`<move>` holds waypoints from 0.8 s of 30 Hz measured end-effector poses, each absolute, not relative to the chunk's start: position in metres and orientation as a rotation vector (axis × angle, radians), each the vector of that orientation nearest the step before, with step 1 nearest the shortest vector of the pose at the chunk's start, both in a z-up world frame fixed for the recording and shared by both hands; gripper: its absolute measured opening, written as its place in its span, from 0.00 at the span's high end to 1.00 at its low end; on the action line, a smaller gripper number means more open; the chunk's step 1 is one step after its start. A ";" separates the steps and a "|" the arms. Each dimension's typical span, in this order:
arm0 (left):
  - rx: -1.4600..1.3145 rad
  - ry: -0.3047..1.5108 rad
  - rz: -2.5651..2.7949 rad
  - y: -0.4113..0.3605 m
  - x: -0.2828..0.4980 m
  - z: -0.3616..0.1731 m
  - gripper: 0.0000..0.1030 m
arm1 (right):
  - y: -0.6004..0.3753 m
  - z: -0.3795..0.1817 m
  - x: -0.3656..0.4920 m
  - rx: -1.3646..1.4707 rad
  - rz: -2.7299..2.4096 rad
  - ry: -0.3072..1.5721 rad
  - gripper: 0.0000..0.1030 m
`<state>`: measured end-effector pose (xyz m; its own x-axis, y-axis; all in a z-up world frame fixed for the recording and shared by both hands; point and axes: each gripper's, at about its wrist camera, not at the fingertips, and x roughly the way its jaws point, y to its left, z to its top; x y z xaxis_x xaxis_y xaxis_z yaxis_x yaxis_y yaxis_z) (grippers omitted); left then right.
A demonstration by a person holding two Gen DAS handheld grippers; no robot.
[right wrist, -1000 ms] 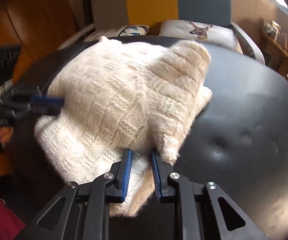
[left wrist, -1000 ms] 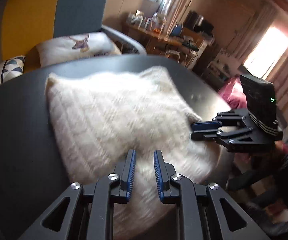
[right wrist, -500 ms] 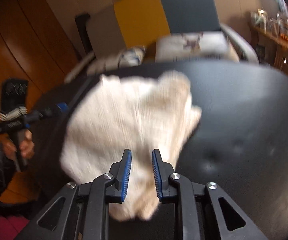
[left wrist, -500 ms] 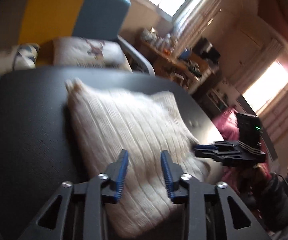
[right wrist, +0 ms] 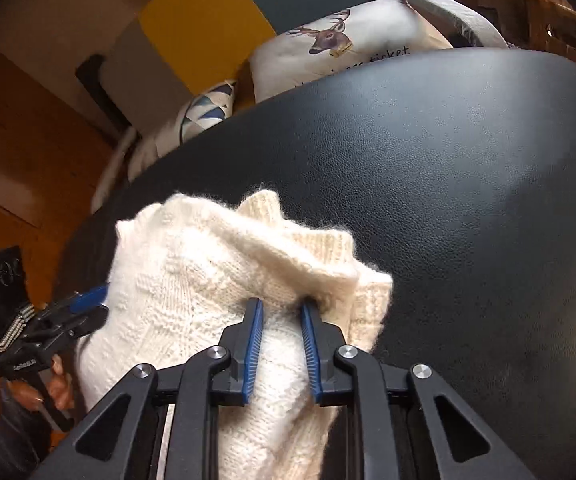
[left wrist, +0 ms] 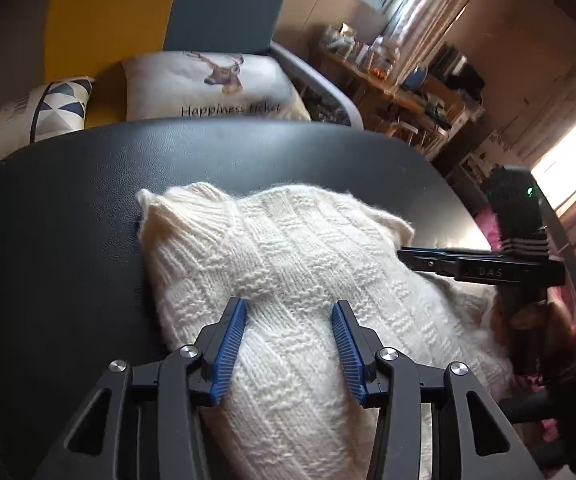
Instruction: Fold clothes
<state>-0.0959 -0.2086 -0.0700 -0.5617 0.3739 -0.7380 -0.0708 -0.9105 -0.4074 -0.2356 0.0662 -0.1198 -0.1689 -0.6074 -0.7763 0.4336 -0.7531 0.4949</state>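
A cream knitted sweater (left wrist: 288, 280) lies folded on the black leather surface (left wrist: 68, 220). My left gripper (left wrist: 288, 308) is open, its blue pads either side of the sweater's near fold, resting on the knit. My right gripper (right wrist: 282, 308) is partly open with a bunched ribbed edge of the sweater (right wrist: 208, 288) between its pads. The right gripper also shows in the left wrist view (left wrist: 428, 258), at the sweater's right side. The left gripper shows in the right wrist view (right wrist: 88, 300), at the sweater's left edge.
Behind the black surface stands a yellow and blue chair (left wrist: 168, 8) with a deer-print cushion (left wrist: 216, 84) and a triangle-print cushion (left wrist: 60, 100). A cluttered wooden desk (left wrist: 408, 88) stands at the back right. Wooden panels (right wrist: 16, 168) are on the left.
My left gripper has opened wider over the sweater. My right gripper has moved in close and now has the sweater's bunched edge between its pads. The sweater looks more compact.
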 end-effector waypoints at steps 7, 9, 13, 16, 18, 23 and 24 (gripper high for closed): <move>-1.176 -0.853 2.465 -0.250 -0.076 -0.057 0.45 | 0.108 -0.100 -0.231 1.349 -1.870 -0.550 0.74; -1.165 -0.930 2.442 -0.268 -0.066 -0.056 0.37 | 0.121 -0.099 -0.225 1.351 -1.809 -0.588 0.71; -1.245 -1.067 2.297 -0.297 -0.055 -0.075 0.27 | 0.141 -0.118 -0.215 1.454 -1.679 -0.657 0.69; -1.295 -1.171 2.161 -0.303 -0.050 -0.094 0.22 | 0.161 -0.134 -0.214 1.531 -1.622 -0.816 0.68; -1.323 -1.223 2.088 -0.302 -0.049 -0.105 0.20 | 0.168 -0.146 -0.213 1.564 -1.583 -0.879 0.67; -1.357 -1.215 2.016 -0.286 -0.057 -0.112 0.19 | 0.167 -0.160 -0.209 1.591 -1.513 -0.911 0.66; -1.356 -1.208 2.011 -0.283 -0.060 -0.112 0.18 | 0.165 -0.163 -0.209 1.596 -1.490 -0.924 0.66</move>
<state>-0.0598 -0.2834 -0.1115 -0.4302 0.7365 -0.5221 0.1148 -0.5290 -0.8408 -0.2088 0.1652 -0.1627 0.0603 -0.8885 -0.4550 -0.0128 -0.4565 0.8897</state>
